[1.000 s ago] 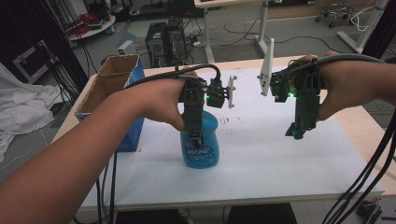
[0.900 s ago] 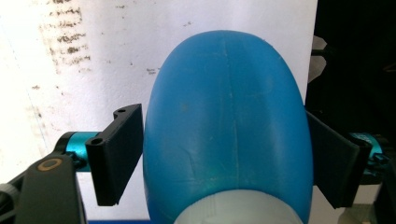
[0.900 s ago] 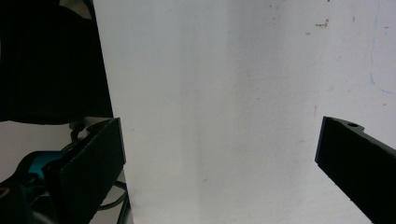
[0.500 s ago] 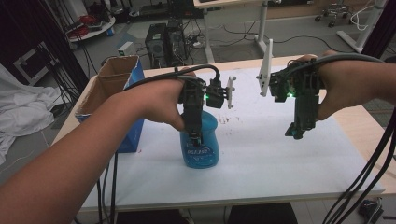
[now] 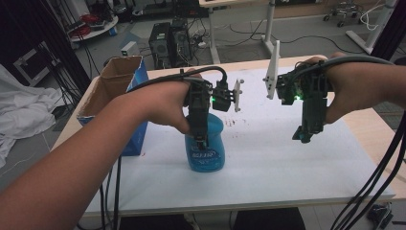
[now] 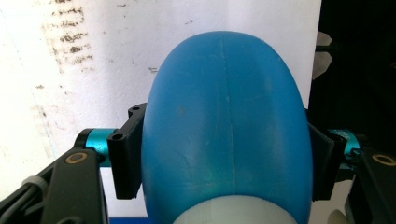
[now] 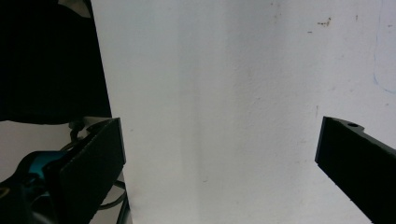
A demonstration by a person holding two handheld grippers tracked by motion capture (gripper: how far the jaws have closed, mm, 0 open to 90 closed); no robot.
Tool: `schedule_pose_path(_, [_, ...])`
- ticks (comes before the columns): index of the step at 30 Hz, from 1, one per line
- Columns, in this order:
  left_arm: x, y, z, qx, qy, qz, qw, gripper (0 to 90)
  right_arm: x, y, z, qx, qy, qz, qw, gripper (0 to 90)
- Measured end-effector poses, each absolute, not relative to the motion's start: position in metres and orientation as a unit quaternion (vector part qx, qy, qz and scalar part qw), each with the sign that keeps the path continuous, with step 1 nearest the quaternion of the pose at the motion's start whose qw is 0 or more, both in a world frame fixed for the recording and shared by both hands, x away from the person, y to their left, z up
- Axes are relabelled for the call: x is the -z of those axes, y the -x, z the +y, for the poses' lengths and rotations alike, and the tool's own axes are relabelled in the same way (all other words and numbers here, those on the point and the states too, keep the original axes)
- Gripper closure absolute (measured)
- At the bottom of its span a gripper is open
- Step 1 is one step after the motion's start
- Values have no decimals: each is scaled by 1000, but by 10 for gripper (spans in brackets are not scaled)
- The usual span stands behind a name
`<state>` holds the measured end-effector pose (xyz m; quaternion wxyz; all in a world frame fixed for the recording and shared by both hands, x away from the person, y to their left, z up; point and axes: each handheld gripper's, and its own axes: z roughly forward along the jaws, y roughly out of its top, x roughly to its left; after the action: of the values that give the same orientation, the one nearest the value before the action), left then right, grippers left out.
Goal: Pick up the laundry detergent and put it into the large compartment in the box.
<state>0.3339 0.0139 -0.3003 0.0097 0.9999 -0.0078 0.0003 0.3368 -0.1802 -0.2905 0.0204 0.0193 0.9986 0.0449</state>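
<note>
Left gripper [image 5: 200,136] points straight down, jaws pinching the rounded blue plastic bottle [image 5: 206,149] from both sides near its top, probably a steadying grip since the bottle stands upright on the white table sheet [image 5: 268,158]. Left forearm reaches in from lower left, wrist bent over. Right gripper [image 5: 305,135] hovers off to the side, tilted down, jaws spread wide, empty, bare sheet below.

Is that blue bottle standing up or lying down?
Upright. The blue bottle stands on its base on the table, and the left tongs clamp its sides from above.
</note>
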Motion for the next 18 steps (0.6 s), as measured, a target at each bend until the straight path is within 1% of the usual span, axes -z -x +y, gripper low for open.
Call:
schedule_pose_path(1, [300,-334,14,3,-1000,-9,12,326,291,-337,-180,-45,-20,999,20,7])
schedule_pose_path(2, [300,-335,14,4,-1000,-8,13,382,291,-337,-180,-45,-19,999,21,7])
schedule_pose_path(12, [298,-336,15,5,-1000,-6,0,387,293,-338,-179,-44,-19,999,21,7])
schedule_pose_path(18, [278,-336,24,5,-1000,0,6,386,292,-337,-178,-44,-17,999,21,7])
